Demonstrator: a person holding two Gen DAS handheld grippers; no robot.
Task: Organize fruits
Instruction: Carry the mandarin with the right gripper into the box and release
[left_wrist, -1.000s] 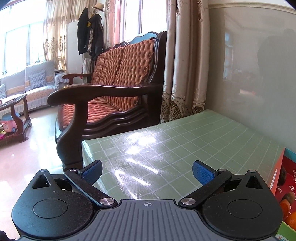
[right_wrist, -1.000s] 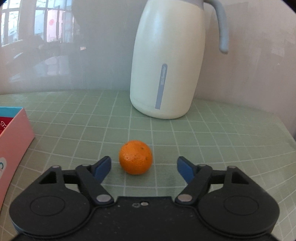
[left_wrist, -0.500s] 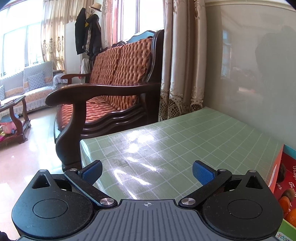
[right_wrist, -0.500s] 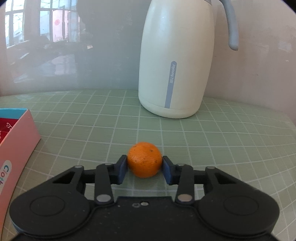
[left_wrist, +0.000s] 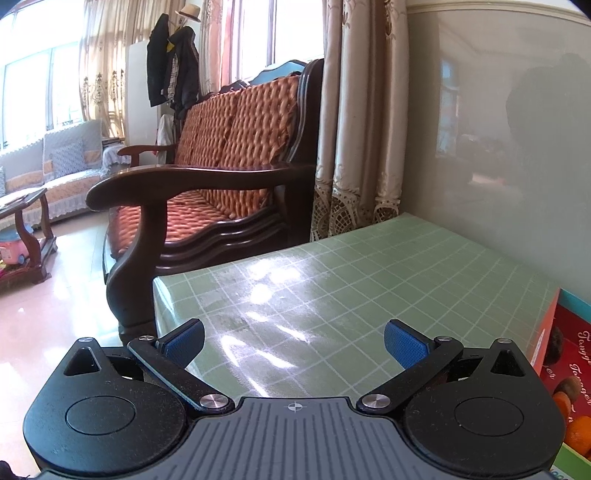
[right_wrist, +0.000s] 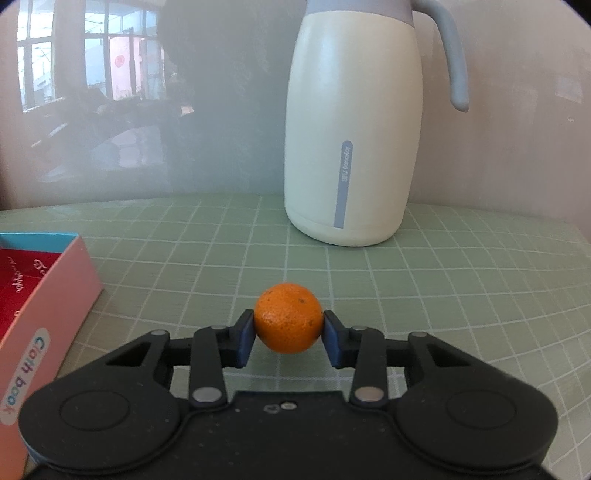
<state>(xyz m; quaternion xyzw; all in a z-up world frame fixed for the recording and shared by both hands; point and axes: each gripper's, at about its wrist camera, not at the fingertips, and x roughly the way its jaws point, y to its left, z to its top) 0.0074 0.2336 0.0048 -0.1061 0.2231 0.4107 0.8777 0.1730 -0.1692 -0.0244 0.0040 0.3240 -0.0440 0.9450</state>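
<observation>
Right tongs (right_wrist: 288, 334) pinch the mandarin (right_wrist: 288, 317) across its middle, in front of the cream thermos jug (right_wrist: 351, 140). The open box (right_wrist: 51, 291) lies left of that jug. Left tongs (left_wrist: 293, 338) stand spread, holding nothing, beside the box (left_wrist: 569, 387).

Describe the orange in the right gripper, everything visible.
The orange is small, round and bright orange, with pitted, slightly glossy peel and a few dark specks near the top. It looks whole and unpeeled. It sits between the right gripper's blue pads, one pressing on each side, so it is gripped at its widest part. Whether its underside touches the green checked tablecloth cannot be told. The cream jug stands behind it, apart; the pink box is off to the left.
</observation>
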